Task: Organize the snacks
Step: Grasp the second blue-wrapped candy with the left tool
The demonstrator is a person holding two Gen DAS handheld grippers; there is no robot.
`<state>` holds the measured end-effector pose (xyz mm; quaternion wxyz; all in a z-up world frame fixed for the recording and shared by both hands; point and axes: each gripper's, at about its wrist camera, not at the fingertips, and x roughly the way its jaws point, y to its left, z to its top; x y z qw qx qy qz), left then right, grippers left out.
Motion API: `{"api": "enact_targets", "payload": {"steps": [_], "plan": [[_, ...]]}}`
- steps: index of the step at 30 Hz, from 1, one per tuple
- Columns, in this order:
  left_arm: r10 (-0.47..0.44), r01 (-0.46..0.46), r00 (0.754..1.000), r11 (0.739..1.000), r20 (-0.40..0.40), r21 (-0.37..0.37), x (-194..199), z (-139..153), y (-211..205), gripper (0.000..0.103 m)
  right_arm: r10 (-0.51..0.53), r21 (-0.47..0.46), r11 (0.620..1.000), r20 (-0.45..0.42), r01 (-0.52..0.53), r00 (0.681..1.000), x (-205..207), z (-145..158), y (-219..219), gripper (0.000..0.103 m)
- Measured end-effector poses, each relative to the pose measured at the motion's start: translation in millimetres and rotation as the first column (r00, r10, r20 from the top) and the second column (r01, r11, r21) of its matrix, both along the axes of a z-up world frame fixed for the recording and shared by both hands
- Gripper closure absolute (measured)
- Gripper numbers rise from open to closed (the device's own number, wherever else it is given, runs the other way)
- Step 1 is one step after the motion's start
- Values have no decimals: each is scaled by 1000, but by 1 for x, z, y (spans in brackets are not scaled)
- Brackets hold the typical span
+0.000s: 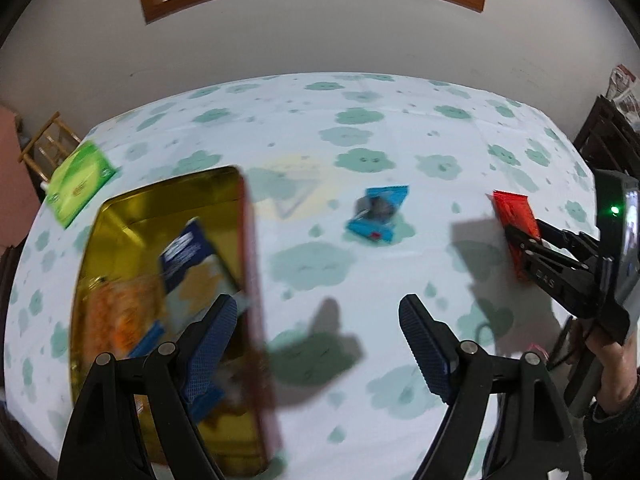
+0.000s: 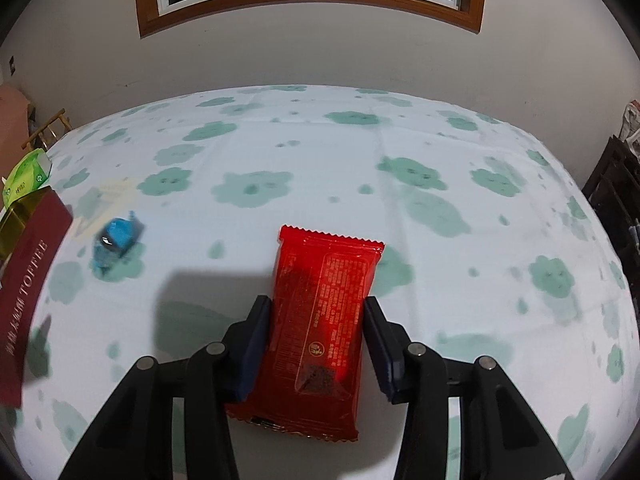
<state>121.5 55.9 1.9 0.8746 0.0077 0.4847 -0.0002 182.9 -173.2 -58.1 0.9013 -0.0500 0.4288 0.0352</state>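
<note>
A gold tin (image 1: 120,216) with dark red sides stands at the left and holds several snack packs, one blue and cream (image 1: 192,256), one orange (image 1: 120,316). My left gripper (image 1: 316,344) is open and empty, its left finger over the tin's right wall. A small blue snack pack (image 1: 378,214) lies on the table; it also shows in the right wrist view (image 2: 116,240). My right gripper (image 2: 316,344) is shut on a red snack pack (image 2: 324,320), its fingers on the pack's two long sides. The red pack also shows in the left wrist view (image 1: 514,216).
The table (image 2: 320,152) has a white cloth with green cloud prints. A green box (image 1: 78,182) lies at the far left edge. The tin's red side (image 2: 28,284) reads TOFFEE. A wooden chair (image 1: 48,144) stands beyond the left edge, dark furniture (image 2: 616,200) at the right.
</note>
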Motion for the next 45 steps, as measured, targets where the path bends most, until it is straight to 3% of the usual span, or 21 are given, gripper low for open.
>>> {"api": "enact_targets", "payload": {"steps": [7, 13, 24, 29, 34, 41, 45], "plan": [[-21, 21, 1000, 1000, 5, -19, 26, -10, -19, 24, -38, -23, 999, 11, 38, 999, 1, 0, -49, 57], [-46, 46, 999, 999, 10, 12, 41, -18, -28, 24, -56, -27, 998, 22, 57, 998, -1, -1, -79, 57], [-117, 116, 993, 991, 14, 72, 61, -28, -43, 25, -57, 2, 998, 20, 57, 998, 0, -3, -84, 56], [-132, 133, 991, 988, -13, 75, 75, -37, -49, 41, -56, 8, 998, 18, 56, 998, 0, -3, -84, 55], [-125, 126, 992, 991, -26, 53, 88, -42, -47, 46, -55, 11, 998, 15, 55, 998, 1, -3, -84, 54], [-131, 133, 990, 990, -48, 40, 97, -49, -49, 68, -55, 10, 998, 15, 55, 998, 1, -3, -84, 54], [-131, 134, 990, 990, -53, 40, 97, -52, -50, 73, -55, 10, 998, 15, 55, 998, 1, -3, -84, 54]]}}
